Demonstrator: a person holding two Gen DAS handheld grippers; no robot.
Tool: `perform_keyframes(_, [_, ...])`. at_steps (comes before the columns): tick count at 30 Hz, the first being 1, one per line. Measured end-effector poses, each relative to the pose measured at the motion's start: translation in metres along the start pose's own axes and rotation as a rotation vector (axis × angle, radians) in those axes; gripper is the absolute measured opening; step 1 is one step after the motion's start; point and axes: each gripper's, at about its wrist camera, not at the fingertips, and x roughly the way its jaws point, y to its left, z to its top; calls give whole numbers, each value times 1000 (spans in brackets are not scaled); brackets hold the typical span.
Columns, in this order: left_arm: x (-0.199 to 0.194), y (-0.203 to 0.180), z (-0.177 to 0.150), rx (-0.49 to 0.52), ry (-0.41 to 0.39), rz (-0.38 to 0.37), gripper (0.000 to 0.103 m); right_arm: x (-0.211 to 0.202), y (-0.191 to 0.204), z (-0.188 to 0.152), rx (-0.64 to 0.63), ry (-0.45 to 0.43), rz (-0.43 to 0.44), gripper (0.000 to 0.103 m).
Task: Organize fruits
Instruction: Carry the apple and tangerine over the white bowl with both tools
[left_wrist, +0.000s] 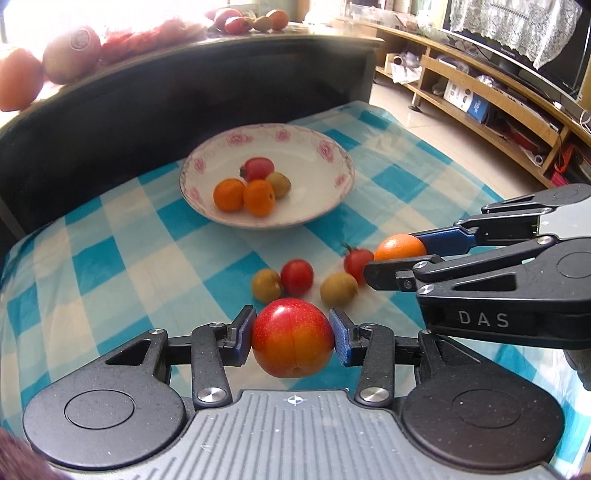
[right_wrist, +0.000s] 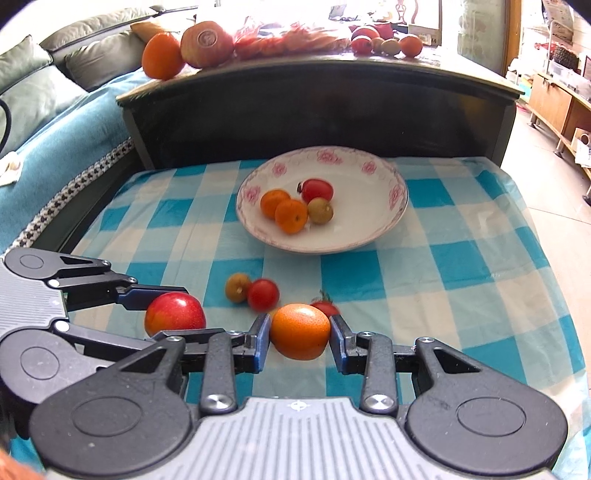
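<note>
My left gripper (left_wrist: 292, 338) is shut on a red-orange plum (left_wrist: 292, 339), also seen as the plum (right_wrist: 174, 313) in the right wrist view. My right gripper (right_wrist: 300, 332) is shut on an orange (right_wrist: 300, 330), the same orange (left_wrist: 399, 246) between the right gripper's fingers in the left view. On the blue checked cloth lie loose small fruits: a cherry tomato (left_wrist: 296, 277), two brownish-green fruits (left_wrist: 266, 285) (left_wrist: 338, 288) and a stemmed tomato (left_wrist: 357, 263). The pink-flowered bowl (left_wrist: 334, 162) farther back holds two oranges, a red tomato and a green fruit.
A dark raised wooden ledge (right_wrist: 332, 88) behind the cloth carries more fruit and a red net bag. A sofa with cushions (right_wrist: 44, 85) is on the left, a low TV shelf (left_wrist: 480, 107) on the right across tiled floor.
</note>
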Motion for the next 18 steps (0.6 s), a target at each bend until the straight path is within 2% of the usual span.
perform_keyframes(18, [31, 6, 49, 19, -45, 12, 51, 29, -28, 49, 30, -41, 17, 38])
